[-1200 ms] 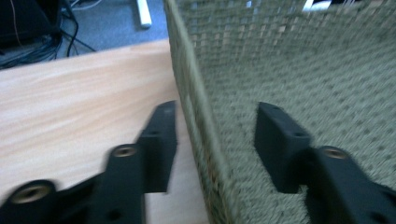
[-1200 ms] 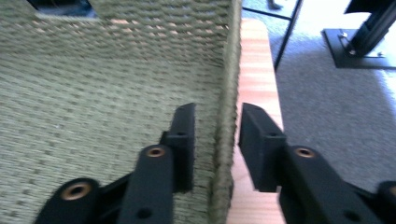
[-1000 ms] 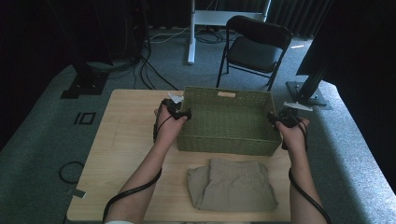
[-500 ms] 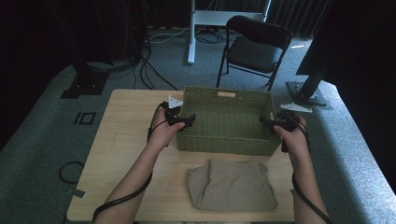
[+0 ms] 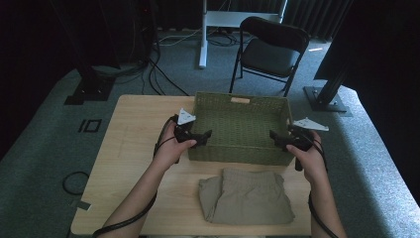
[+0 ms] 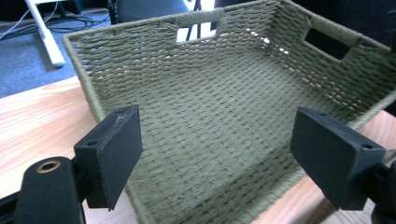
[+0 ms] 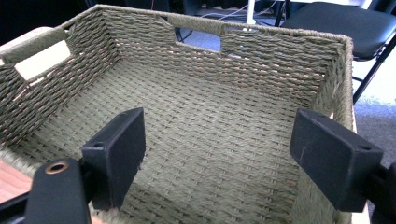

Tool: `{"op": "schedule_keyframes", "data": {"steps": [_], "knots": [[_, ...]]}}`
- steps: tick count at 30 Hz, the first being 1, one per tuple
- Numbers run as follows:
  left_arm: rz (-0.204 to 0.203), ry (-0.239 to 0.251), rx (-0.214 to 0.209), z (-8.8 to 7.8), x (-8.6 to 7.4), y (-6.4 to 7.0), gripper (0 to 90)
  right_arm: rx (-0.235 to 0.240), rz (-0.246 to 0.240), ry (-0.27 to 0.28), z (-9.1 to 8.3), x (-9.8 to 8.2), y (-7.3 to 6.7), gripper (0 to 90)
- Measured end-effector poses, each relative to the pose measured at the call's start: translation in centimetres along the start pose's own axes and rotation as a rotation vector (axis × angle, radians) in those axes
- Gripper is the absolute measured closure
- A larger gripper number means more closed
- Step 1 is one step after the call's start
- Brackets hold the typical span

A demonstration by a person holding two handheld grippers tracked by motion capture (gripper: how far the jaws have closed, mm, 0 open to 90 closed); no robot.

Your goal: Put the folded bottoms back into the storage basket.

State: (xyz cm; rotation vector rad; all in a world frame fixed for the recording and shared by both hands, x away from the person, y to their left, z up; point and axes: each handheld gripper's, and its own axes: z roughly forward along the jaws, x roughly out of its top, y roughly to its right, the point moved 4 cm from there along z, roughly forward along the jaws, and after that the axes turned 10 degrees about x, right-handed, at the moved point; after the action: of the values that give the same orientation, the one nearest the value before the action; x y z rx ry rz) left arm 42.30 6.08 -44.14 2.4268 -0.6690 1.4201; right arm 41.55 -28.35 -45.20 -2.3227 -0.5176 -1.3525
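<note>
Shifted toward the near edge of the desk (image 5: 133,129) since the earlier pictures, along with both hands: woven basket (image 5: 237,148), now sitting square on the wood, empty, open side up. Long axis running left to right across the desk, cut-out handle at the middle of the far wall, further handle slots in the end walls. Just in front of it, nearly touching the near wall, folded khaki garment (image 5: 246,195), lying flat near the front edge. Left gripper (image 5: 205,134) over the basket's near left corner, right gripper (image 5: 274,136) over its near right corner; jaws of both just been opening and now standing wide apart, nothing between them, pads clear of the rim and looking into the bare basket floor. Likely risk from here: a pad catching the rim weave while pulling away, dragging or tipping the light basket; or the basket crowding the garment, leaving little room to get jaws under the fold.
</note>
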Motion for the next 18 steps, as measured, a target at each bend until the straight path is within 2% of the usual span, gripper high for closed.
{"op": "schedule_keyframes", "data": {"steps": [3, 6, 9, 18], "knots": [[-0.007, -0.005, -0.028, -0.4, -0.2, 0.6, 18.0, 0.007, -0.008, 0.004, -0.5, -0.3, -0.5, 17.3], [-0.006, -0.011, -0.035, -0.6, -0.5, 1.0, 18.0, 0.01, -0.024, 0.002, -1.2, -0.8, -1.1, 17.3], [0.032, -0.018, -0.05, -1.1, -1.1, 2.0, 18.0, 0.015, -0.035, 0.002, -1.8, -1.3, -1.5, 17.3], [0.078, -0.013, -0.086, -2.5, -2.0, 4.2, 18.0, 0.033, -0.055, 0.004, -3.4, -3.2, -2.9, 17.2]]}}
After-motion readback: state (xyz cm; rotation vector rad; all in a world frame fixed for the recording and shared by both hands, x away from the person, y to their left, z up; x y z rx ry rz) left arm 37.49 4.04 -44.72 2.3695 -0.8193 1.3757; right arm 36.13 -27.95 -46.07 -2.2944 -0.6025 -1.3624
